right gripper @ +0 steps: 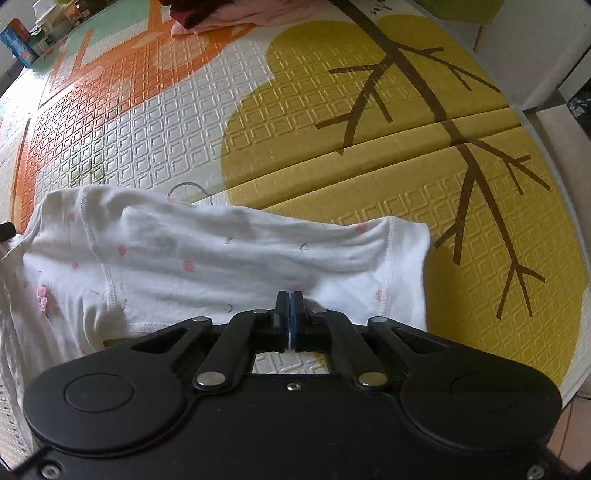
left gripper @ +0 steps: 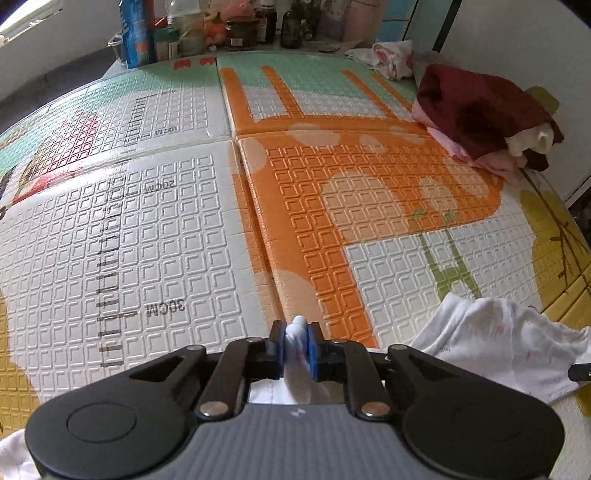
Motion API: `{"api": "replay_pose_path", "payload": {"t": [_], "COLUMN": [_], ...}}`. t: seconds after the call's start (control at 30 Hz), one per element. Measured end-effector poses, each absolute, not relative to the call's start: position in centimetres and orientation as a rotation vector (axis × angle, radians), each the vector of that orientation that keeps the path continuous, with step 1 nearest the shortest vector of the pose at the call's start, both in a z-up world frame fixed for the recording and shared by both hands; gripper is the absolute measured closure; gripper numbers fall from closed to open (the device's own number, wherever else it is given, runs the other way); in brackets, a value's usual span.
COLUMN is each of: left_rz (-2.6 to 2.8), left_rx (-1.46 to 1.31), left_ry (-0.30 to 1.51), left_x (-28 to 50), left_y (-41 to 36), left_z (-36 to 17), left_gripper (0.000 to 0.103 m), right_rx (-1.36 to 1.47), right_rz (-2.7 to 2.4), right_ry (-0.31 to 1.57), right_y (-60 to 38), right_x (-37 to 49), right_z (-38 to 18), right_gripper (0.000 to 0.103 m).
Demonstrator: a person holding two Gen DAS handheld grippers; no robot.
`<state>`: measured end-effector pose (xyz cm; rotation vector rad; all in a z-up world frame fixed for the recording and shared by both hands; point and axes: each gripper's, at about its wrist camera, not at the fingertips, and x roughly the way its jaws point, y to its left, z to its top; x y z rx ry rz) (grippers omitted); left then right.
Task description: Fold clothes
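Note:
A white garment with small pink flowers (right gripper: 207,258) hangs spread between my two grippers over the play mat (right gripper: 369,110). My left gripper (left gripper: 298,341) is shut on a bunched white corner of it, pinched between the blue pads (left gripper: 314,350). The rest of the white garment (left gripper: 498,350) trails off to the right in the left wrist view. My right gripper (right gripper: 291,306) is shut at the garment's near edge, its jaws pressed together on thin fabric. A seam and hem run down the cloth on both sides.
A pile of dark red and pink clothes (left gripper: 480,110) lies at the mat's far right, with a crumpled white-pink cloth (left gripper: 391,55) behind it. Bottles and boxes (left gripper: 221,29) crowd the far edge. The mat (left gripper: 147,221) ends at bare floor on the right (right gripper: 554,122).

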<state>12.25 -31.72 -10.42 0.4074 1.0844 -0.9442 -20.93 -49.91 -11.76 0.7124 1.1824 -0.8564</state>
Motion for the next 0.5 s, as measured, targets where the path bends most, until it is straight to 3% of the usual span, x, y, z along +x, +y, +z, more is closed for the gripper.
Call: {"api": "replay_pose_path", "payload": {"t": [0.07,0.23,0.37,0.5], "left_rz": [-0.962,-0.979,-0.965,-0.951], "left_rx": [0.352,0.268,0.270,0.277], "left_ry": [1.082,1.044,1.053,1.071], "left_x": [12.3,12.6,13.2,13.9], "left_y": [-31.3,-30.6,-30.6,-30.7], "left_z": [-9.8,-8.0,-7.9,-8.0], "left_gripper": [0.081,0.062,0.059,0.056], "right_rx": [0.696,0.732,0.749,0.714], "right_rz": [-0.857,-0.728,-0.551,-0.415], "right_ry": [1.183,1.066,0.988,0.969], "right_y": [-49.7,-49.3,-49.4,-49.7], "right_x": [-20.6,-18.7,-14.7,-10.2], "right_z": [-11.5,-8.7,-6.2,-5.1], "right_gripper": [0.099,0.095,0.079,0.075]}}
